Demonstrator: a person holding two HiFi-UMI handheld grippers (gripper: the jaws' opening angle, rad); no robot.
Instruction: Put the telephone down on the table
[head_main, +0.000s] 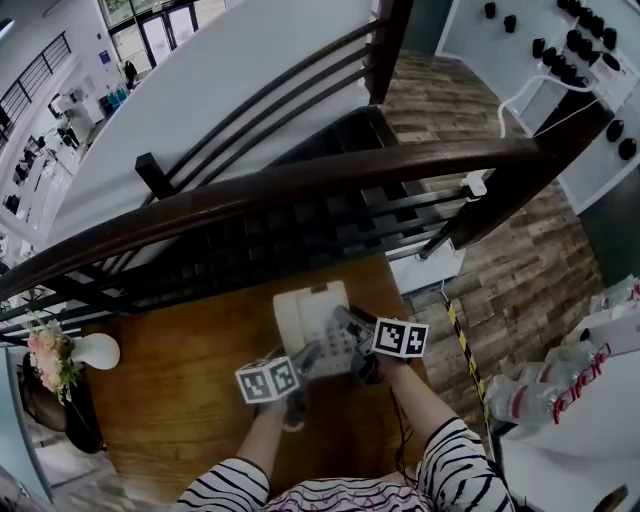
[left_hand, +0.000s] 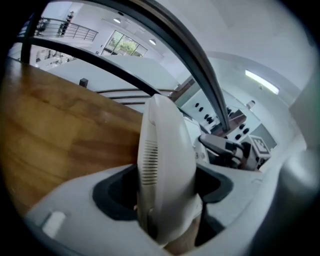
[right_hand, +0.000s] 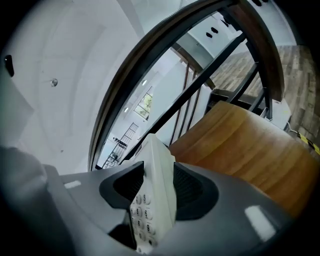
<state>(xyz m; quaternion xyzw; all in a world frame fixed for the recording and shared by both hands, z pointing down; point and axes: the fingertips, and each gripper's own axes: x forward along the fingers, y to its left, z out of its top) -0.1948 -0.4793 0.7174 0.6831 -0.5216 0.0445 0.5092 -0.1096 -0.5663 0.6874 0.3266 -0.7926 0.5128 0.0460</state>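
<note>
A white desk telephone hangs just over the wooden table, gripped from both sides. My left gripper is shut on its left edge, where the handset fills the space between the jaws. My right gripper is shut on the right edge, and the keypad side is pinched between its dark pads. Whether the telephone touches the tabletop I cannot tell. Across the telephone, the left gripper view catches the right gripper's marker cube.
A dark wooden railing runs along the table's far side, with a stairwell beyond. Pink flowers and a white round object sit at the table's left end. Packed water bottles lie on the floor to the right.
</note>
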